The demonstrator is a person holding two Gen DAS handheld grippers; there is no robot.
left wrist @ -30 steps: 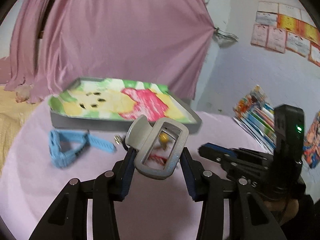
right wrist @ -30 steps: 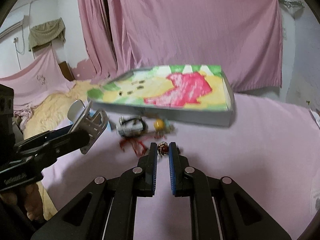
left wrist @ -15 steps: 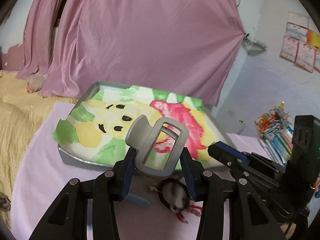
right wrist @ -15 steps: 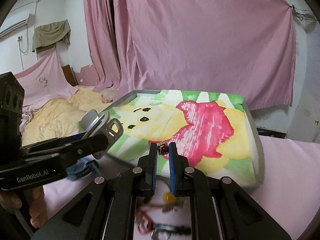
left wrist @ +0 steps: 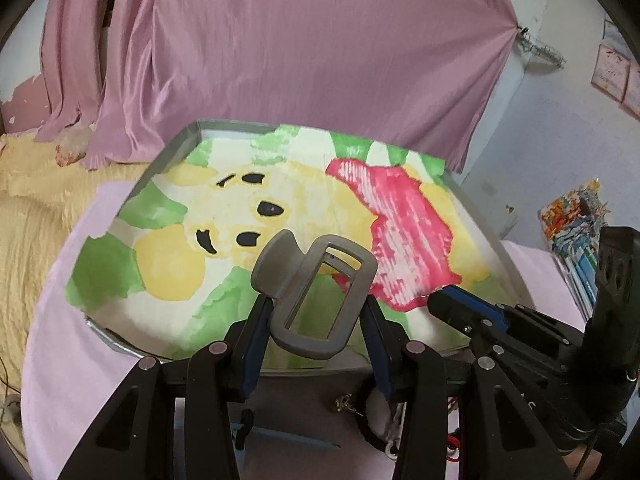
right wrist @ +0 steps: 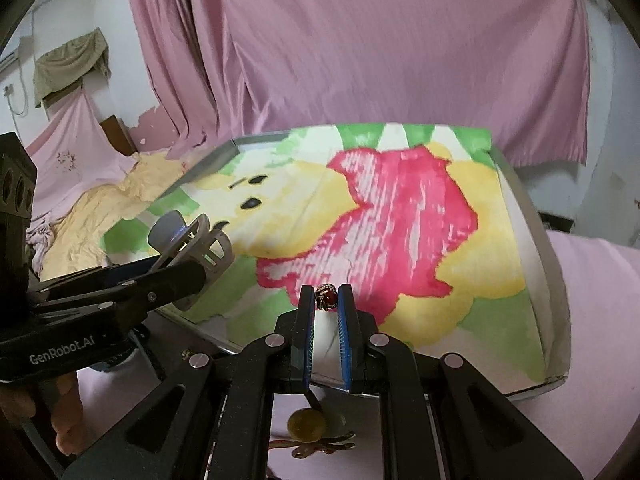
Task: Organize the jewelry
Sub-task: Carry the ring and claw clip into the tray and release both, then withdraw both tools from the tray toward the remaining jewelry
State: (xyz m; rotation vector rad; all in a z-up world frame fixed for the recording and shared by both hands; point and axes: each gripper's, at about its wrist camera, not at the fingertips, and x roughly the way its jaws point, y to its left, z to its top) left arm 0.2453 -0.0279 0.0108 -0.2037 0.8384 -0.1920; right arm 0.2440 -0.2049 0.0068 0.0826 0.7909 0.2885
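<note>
**A:** Left wrist view first. What have your left tongs got?

**B:** They're closed on a grey hair clip, pinched by its lower frame, standing tilted above the near edge of the tray. The tray has a cloth liner with a yellow bear face and a red patch.

**A:** What sits around you there?

**B:** Your right tongs reach in from the right, tips over the tray's near right corner, close beside the clip but not touching it. Below your fingers, on the pink tabletop, lies a small tangle of jewellery, mostly hidden by the tongs' frame, so you can't tell the pieces apart. A pink curtain hangs behind the tray, a yellow blanket lies left, and a stack of books is at right.

**A:** Now the right wrist view.

**B:** Your right tongs are nearly shut on a ring with a red stone, held at the very tips over the tray's red patch, near the front rim. The left tongs come in from the left with the clip over the tray's left edge, well apart from the ring.

**A:** Anything underneath?

**B:** A yellow bead and a reddish cord lie on the tabletop, partly screened by the tongs' arms.
</note>
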